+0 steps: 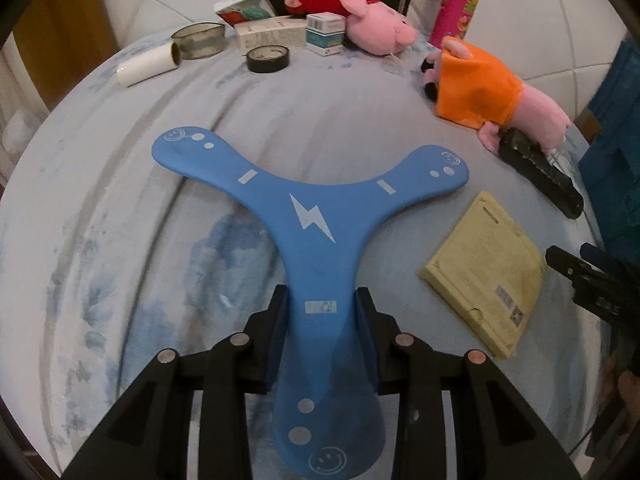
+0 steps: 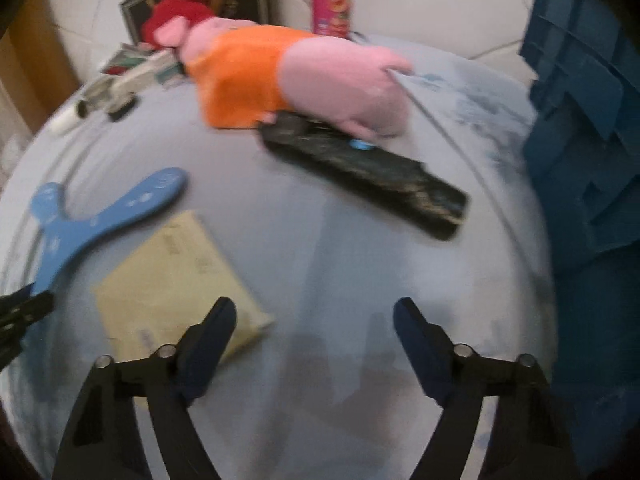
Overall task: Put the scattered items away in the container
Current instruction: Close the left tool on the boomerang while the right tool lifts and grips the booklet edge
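Gripping the blue three-armed boomerang (image 1: 308,216) by its near arm, the left gripper (image 1: 322,308) has both pads pressed against the arm's edges; the toy lies low over the pale blue cloth (image 1: 120,240), whether resting or just raised is unclear. Carrying it level toward the blue crate (image 2: 580,120) at the table's right would avoid snagging the yellow packet (image 1: 484,276). The right gripper (image 2: 314,312) hovers with fingers spread, holding nothing, angled toward the black remote (image 2: 360,176).

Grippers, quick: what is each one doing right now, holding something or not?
Left gripper: shut on one arm of the blue three-armed foam boomerang.
Right gripper: open, holding nothing, above the pale blue cloth.
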`<act>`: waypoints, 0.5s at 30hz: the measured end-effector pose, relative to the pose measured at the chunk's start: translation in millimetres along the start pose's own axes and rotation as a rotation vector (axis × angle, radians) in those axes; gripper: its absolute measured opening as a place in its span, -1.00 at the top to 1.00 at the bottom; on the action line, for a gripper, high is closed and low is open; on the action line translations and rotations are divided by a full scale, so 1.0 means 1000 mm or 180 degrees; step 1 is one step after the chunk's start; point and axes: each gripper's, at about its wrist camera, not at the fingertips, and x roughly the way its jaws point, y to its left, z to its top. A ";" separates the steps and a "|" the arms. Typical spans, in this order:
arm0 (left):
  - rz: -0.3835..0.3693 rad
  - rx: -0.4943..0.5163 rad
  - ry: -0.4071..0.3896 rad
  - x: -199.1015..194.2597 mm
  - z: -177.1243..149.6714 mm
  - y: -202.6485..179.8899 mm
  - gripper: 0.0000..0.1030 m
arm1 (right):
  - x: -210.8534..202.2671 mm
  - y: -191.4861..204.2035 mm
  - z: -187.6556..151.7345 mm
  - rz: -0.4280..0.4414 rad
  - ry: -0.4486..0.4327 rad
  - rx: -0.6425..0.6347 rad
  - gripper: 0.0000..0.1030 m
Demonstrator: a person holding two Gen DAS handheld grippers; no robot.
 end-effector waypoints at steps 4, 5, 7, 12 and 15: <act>-0.0056 0.0045 0.0081 0.010 -0.001 -0.018 0.37 | 0.006 -0.008 0.002 -0.0155 0.0038 -0.0092 -0.41; -0.0070 0.0051 0.0119 0.014 -0.004 -0.021 0.37 | 0.007 -0.011 0.002 -0.0194 0.0047 -0.0115 -0.41; -0.0027 0.0118 0.0095 0.016 -0.008 -0.030 0.38 | 0.010 -0.015 0.003 -0.0272 0.0066 -0.0162 -0.41; 0.0012 0.0075 0.0145 0.018 -0.007 -0.029 0.37 | 0.009 0.008 -0.003 0.0199 0.0204 -0.0327 -0.40; 0.0058 -0.0027 0.0148 0.018 -0.006 -0.011 0.38 | 0.001 0.018 -0.006 0.0517 0.0216 -0.0298 -0.40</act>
